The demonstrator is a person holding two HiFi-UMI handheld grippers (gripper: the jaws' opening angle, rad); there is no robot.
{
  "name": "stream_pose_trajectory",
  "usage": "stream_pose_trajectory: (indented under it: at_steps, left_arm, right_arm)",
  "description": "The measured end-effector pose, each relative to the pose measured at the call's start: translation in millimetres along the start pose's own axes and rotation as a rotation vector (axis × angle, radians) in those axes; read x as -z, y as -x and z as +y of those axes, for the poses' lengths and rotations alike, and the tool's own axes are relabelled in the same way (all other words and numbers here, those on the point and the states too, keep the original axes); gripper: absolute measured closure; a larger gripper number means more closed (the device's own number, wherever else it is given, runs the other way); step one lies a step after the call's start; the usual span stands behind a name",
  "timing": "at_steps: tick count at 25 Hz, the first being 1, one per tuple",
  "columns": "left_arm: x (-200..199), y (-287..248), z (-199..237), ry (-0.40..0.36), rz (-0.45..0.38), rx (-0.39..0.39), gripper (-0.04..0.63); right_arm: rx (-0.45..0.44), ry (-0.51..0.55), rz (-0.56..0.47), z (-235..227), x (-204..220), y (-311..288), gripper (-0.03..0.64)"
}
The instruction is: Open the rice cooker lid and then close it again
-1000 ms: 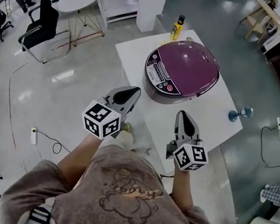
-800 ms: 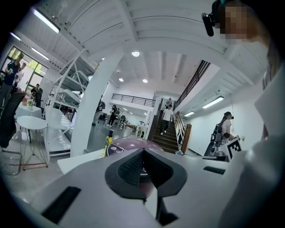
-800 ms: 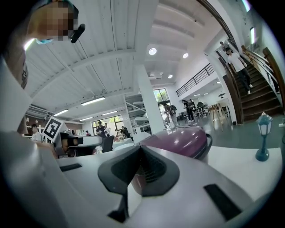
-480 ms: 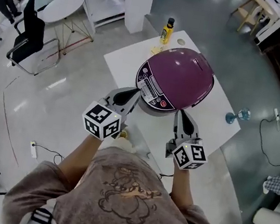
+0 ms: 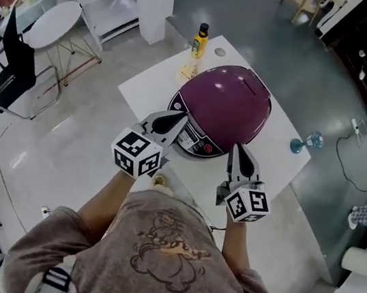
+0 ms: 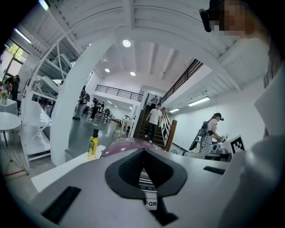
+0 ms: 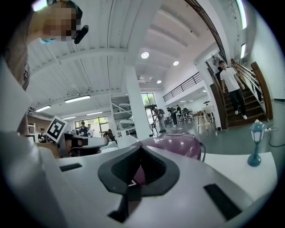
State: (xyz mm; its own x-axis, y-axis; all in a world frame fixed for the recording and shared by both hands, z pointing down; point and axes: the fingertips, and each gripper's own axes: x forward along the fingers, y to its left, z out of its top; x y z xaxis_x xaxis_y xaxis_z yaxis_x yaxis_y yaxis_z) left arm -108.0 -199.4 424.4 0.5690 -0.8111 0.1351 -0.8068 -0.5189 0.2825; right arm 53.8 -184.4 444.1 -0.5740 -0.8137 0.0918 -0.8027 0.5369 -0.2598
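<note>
Rice cooker (image 5: 224, 107), one, lid down, sits on the white table (image 5: 145, 81), panel toward the person, long axis running away, with the left gripper (image 5: 176, 116) at its front, one yellow bottle (image 5: 199, 40) behind and the right gripper (image 5: 237, 149) near, both claws pressed together, empty.

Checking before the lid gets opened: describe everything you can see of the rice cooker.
The rice cooker has a glossy purple domed lid, closed, over a silvery rim. Its pale control panel with small buttons, one red, faces the person. It stands upright on the white table. The shut left gripper and right gripper sit at its front edge; contact cannot be told.
</note>
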Motion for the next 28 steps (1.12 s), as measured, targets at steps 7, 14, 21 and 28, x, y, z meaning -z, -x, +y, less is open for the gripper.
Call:
stream_pose_trajectory:
  at_steps: [7,14,21,28]
  left_arm:
    - [3,-19,-3,-0.015,0.038,0.062,0.575]
    - [5,-20,-2,-0.035,0.073,0.041,0.575]
    - [16,-27,-4,-0.078,0.152,0.022,0.575]
    - [30,-31,-4,-0.109,0.247,0.019,0.575]
  right_arm:
    - [0.065,-0.006,-0.008,-14,1,-2,0.614]
    - [0.051,-0.011,-0.003,-16,-3,-4,0.614]
    - [0.017,0.005,0.013,-21,-3,-12,0.614]
    - [-0.008,0.009,0.018,-23,-3,-21,0.614]
